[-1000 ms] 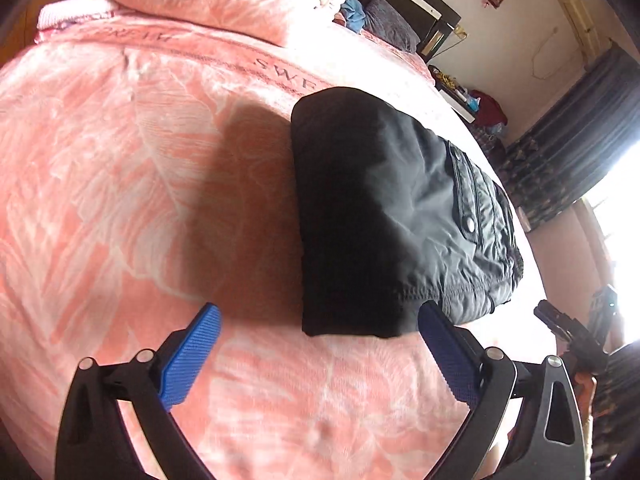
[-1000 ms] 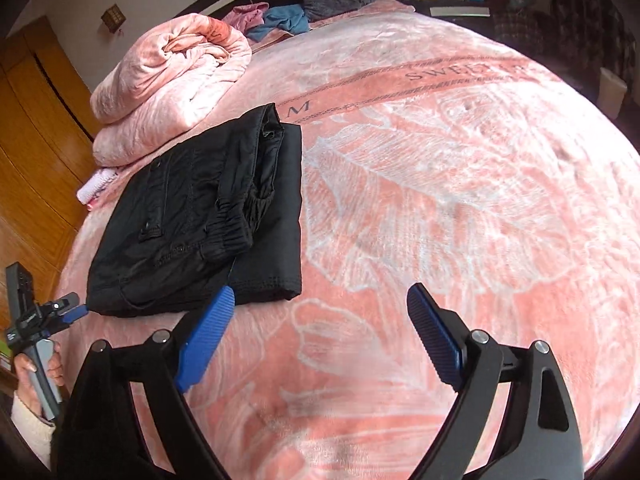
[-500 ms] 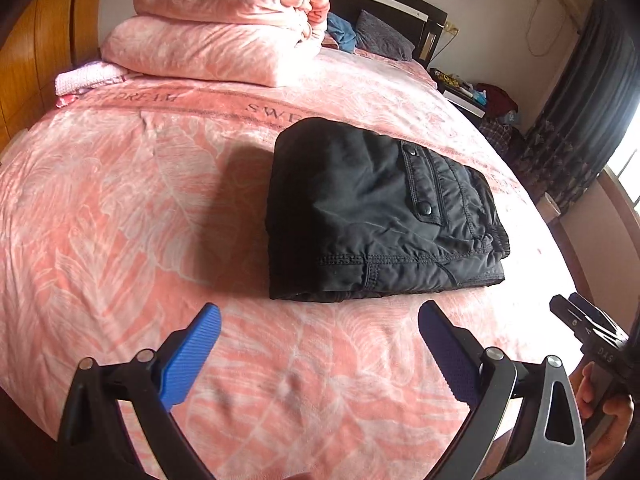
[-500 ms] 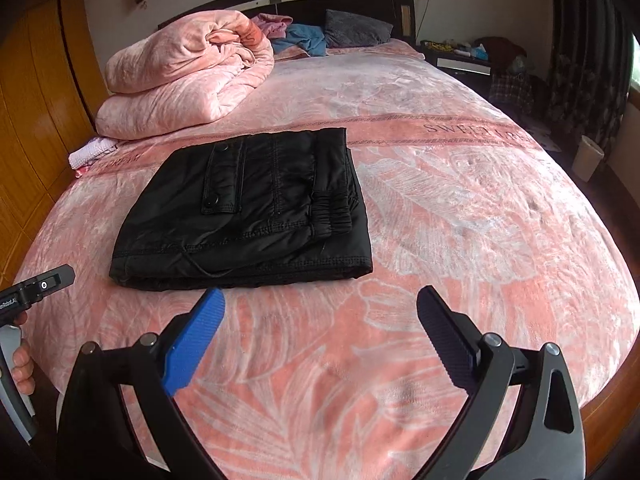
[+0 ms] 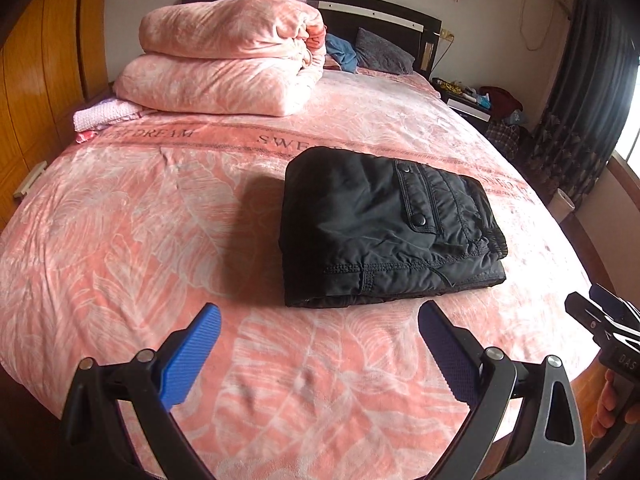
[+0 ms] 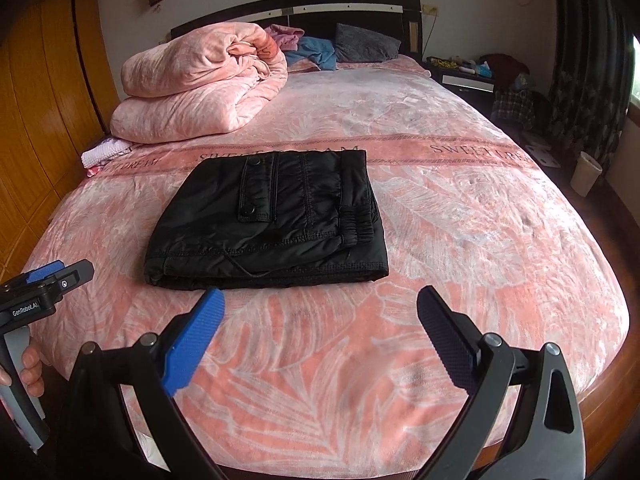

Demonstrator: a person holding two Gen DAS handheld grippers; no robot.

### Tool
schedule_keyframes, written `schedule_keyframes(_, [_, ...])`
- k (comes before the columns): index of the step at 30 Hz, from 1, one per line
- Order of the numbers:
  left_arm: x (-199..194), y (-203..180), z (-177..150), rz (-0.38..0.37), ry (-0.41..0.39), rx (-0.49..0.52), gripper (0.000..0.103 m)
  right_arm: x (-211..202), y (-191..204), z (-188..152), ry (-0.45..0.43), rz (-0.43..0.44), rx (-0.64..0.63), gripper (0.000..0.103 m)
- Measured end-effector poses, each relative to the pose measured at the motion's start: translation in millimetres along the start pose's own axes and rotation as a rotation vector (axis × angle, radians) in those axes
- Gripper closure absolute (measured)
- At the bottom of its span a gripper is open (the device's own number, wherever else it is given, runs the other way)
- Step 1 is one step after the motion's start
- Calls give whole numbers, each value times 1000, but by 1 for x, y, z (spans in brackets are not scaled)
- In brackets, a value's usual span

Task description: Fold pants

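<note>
The black pants (image 5: 384,228) lie folded into a compact rectangle on the pink bed cover (image 5: 140,240), pocket flap with snaps on top. They also show in the right wrist view (image 6: 272,220). My left gripper (image 5: 320,320) is open and empty, held above the bed's near edge, short of the pants. My right gripper (image 6: 320,312) is open and empty, also short of the pants. The right gripper shows at the right edge of the left wrist view (image 5: 600,320); the left gripper shows at the left edge of the right wrist view (image 6: 52,280).
A folded pink duvet (image 5: 228,56) sits at the back left near the headboard (image 6: 320,8). Pillows and loose clothes (image 6: 316,50) lie at the head. A wooden wardrobe (image 6: 40,100) stands left; a nightstand (image 6: 464,76), curtains and a bin (image 6: 586,168) stand right.
Both grippers have pulled back and levelled out from above the bed, so the folded pants now lie farther ahead. The pants have not moved. Both grippers stay open.
</note>
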State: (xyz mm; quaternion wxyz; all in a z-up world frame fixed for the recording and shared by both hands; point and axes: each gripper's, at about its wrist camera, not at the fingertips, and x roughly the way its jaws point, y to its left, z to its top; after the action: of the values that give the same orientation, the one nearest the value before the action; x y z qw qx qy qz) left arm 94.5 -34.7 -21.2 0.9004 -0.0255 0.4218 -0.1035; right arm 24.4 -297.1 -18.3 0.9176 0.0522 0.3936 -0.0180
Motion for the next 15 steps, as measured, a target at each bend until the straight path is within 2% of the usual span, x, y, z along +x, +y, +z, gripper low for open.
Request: schedule_keyframes(15, [-13,-9,0,49,-13,42,4,-8,9,1,10,-19,-10,6])
